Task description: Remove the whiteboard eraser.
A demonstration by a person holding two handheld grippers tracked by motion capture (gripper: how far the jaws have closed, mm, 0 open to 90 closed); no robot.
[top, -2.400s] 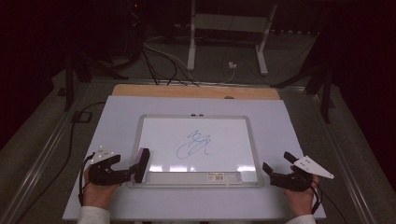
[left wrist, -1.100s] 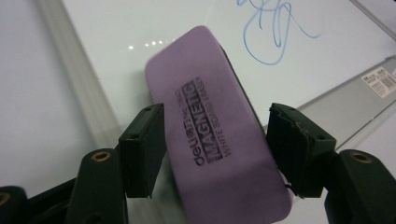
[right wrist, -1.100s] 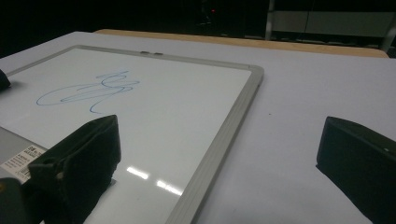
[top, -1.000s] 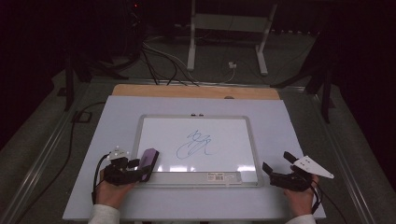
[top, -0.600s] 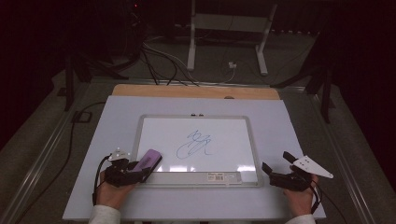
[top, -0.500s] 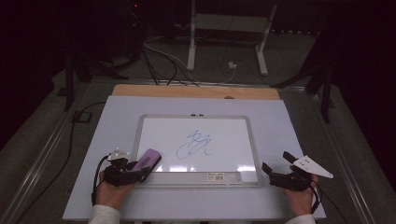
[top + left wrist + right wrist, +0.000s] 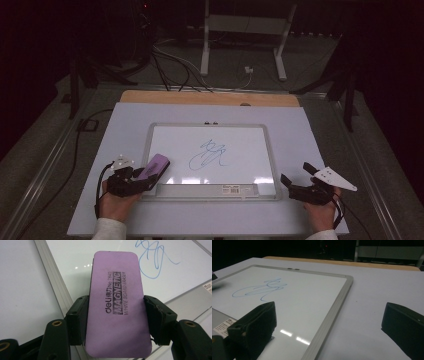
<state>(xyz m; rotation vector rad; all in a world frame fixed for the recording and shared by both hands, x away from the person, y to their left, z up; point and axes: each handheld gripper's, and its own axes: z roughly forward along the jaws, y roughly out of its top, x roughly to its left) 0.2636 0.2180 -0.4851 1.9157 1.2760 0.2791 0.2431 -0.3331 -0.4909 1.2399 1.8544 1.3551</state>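
**Q:** So what does the eraser (image 7: 117,302) in your left gripper (image 7: 134,181) look like?

**A:** It is a flat, rounded-corner block with a pale purple top. In the left gripper view, dark print runs along its length: "deli", "No.7840", "MAGNETIC", "WHITE BOARD ERASER". A dark underlayer shows as a thin edge along its left side.

**Q:** What can you not make out?

**A:** The near end of the eraser runs almost to the bottom of the left gripper view, and its underside is hidden, so you cannot tell whether it touches the whiteboard (image 7: 235,150). In the high view the eraser is a small purple sliver at the lower left of the frame, over the board's lower left corner, and your hand (image 7: 116,202) is cut off by the bottom edge. The small label at the board's lower rim is too small to read.

**Q:** Where does the eraser sit between the fingers?

**A:** Your left gripper's two black fingers (image 7: 79,320) press on its long sides, one on each, about midway along it, so it is clamped. More than half sticks out ahead, toward the blue scribble (image 7: 155,260) at the upper right of that frame.

**Q:** And your right gripper (image 7: 300,184)?

**A:** It sits at the lower right of the high view, just off the board's lower right corner. Its jaws are spread apart with nothing between them.
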